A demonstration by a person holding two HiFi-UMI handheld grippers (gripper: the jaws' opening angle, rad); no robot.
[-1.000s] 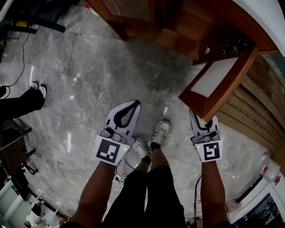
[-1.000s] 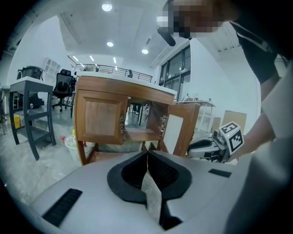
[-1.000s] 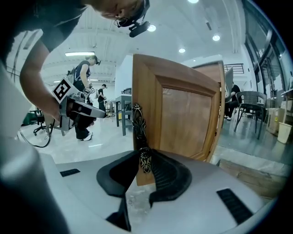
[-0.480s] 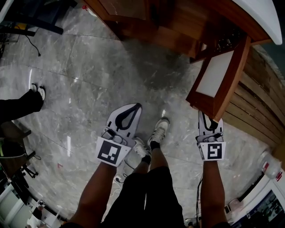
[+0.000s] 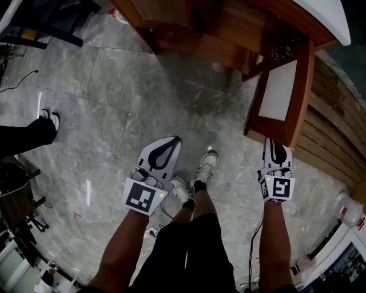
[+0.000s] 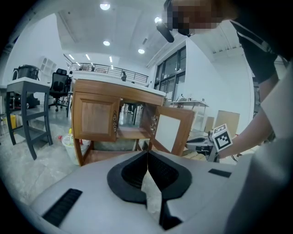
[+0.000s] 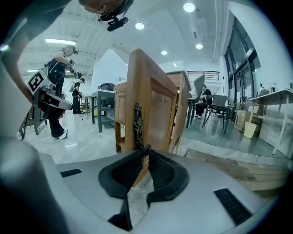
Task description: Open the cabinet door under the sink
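The cabinet door (image 5: 283, 94) under the white sink top (image 5: 327, 17) stands swung well out from the wooden cabinet (image 6: 96, 119), with its pale inner panel showing and its free edge toward the person. On the door's outer face hangs a dark ornate handle (image 7: 137, 122). The right gripper (image 7: 144, 151) has its jaws pinched on the handle's lower end, having just been closing on it. The left gripper (image 6: 147, 154) is held well apart from the door, above the grey marble floor (image 5: 114, 86). Its jaws are pressed together with nothing between them. The cabinet's other door (image 6: 94, 116) is closed. The person's sneakers (image 5: 205, 169) stand between the two grippers. Wooden planks (image 5: 334, 143) lie to the right.
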